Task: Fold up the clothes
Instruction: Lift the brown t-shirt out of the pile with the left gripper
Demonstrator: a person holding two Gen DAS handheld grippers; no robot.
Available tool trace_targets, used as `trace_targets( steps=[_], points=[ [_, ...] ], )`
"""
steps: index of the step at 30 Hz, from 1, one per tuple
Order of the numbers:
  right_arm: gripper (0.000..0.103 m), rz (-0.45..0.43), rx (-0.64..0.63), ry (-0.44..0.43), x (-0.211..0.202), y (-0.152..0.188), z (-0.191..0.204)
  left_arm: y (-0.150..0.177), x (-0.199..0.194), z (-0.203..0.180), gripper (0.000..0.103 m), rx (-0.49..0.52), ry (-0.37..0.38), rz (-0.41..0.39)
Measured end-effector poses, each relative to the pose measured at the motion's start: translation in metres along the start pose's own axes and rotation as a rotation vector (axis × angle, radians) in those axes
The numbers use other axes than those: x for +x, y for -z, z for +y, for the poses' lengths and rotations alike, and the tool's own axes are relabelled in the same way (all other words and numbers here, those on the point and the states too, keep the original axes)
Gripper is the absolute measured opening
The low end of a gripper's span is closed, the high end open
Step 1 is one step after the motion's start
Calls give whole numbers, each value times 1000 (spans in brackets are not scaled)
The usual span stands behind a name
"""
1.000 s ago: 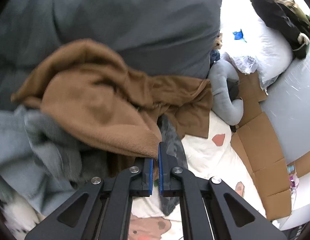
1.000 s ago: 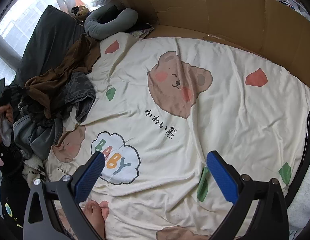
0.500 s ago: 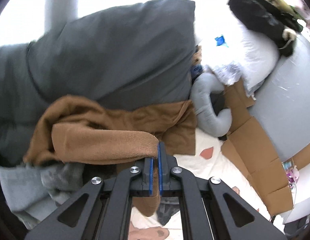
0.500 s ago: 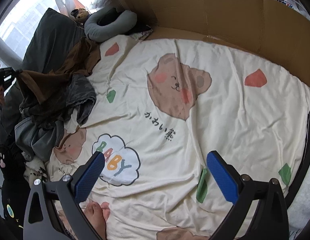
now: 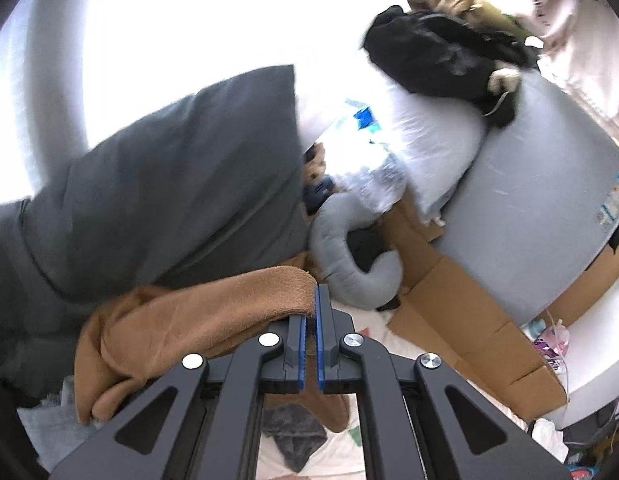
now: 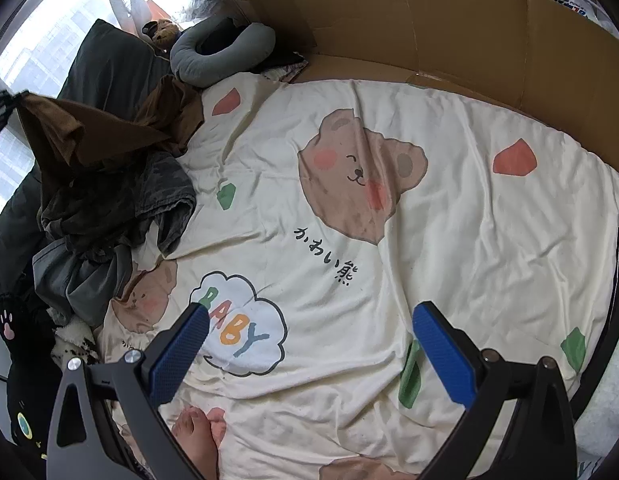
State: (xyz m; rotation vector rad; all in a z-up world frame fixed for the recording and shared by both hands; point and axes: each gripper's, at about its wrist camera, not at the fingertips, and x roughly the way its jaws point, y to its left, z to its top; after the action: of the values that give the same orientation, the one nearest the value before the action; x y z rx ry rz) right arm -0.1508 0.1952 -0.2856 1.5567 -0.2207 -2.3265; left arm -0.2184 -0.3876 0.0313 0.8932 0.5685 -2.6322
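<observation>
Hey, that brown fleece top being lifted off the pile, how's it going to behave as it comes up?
Likely floppy: the brown fleece top drapes in sagging folds from the left hand-held gripper, shut on one edge. Its fuzzy nap probably resists slipping. Its far end lies on the clothes pile, so it may drag other garments.

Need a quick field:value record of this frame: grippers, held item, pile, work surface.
left gripper: shut on the brown fleece garment, an edge pinched, lifted above the pile
right gripper: open, empty, over the bedsheet
brown fleece garment, right wrist view: raised into a peak, rest trailing onto the pile
clothes pile: dark grey and grey garments, heaped at the sheet's left edge
cream bear-print bedsheet: mostly bare, lightly wrinkled
fold state: not yet started, garment not spread out
</observation>
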Motion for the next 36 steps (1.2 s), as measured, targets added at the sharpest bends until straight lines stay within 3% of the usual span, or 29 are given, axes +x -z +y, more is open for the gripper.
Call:
trace_targets(
  steps=[8, 15, 23, 30, 36],
  points=[
    [103, -7, 10, -2, -1, 0, -2, -46, -21, -41, 2, 76, 40, -65],
    [103, -21, 20, -8, -5, -2, -5, -48, -53, -80, 2, 108, 126, -71],
    [103, -36, 32, -13, -9, -3, -9, -22, -75, -100, 2, 88, 216, -20],
    [103, -43, 31, -18, -10, -3, -8, 19, -76, -115, 2, 36, 322, 92],
    [103, -33, 34, -18, -7, 0, -11, 60, -84, -108, 2, 12, 324, 184]
  ],
)
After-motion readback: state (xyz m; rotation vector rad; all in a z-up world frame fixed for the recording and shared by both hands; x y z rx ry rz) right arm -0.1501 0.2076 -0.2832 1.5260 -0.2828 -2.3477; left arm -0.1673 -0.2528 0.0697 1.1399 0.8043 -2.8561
